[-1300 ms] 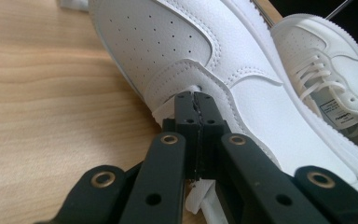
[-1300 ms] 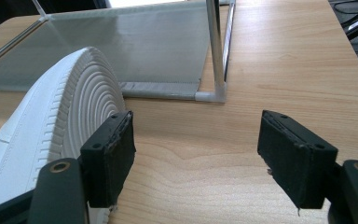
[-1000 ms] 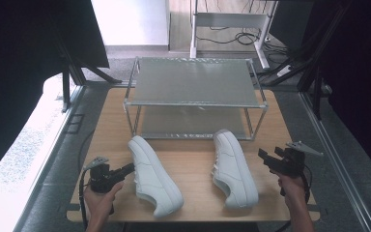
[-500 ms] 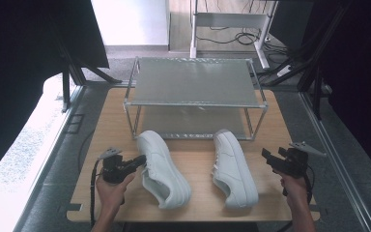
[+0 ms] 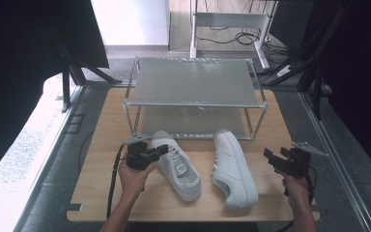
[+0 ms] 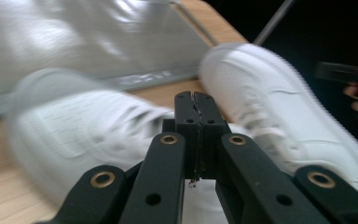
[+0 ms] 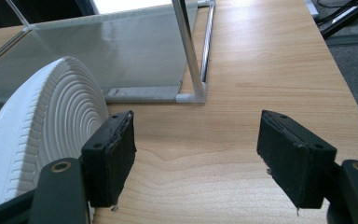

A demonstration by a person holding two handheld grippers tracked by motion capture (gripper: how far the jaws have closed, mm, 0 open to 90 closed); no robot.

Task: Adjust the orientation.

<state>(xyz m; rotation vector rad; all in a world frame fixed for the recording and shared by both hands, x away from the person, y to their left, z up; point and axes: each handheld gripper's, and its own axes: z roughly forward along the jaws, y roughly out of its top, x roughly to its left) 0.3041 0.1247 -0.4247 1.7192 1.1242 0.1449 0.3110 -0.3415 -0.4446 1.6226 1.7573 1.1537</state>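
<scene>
Two white shoes lie on the wooden table in front of a metal rack. The left shoe points toward me; it is blurred in the left gripper view. My left gripper is shut and empty, its tip against or just beside that shoe's heel end. The right shoe lies on its side, with its ribbed sole facing my right gripper. That gripper stands open just right of the shoe, holding nothing.
The rack has two mesh shelves; its front right leg stands on the table just beyond my right gripper. Bare wood stretches right of the rack. In the left gripper view the other hand and its gripper appear at the right edge.
My left hand and gripper have moved right and toward the rack, and the left shoe has shifted that way with them. The right gripper has barely moved.
</scene>
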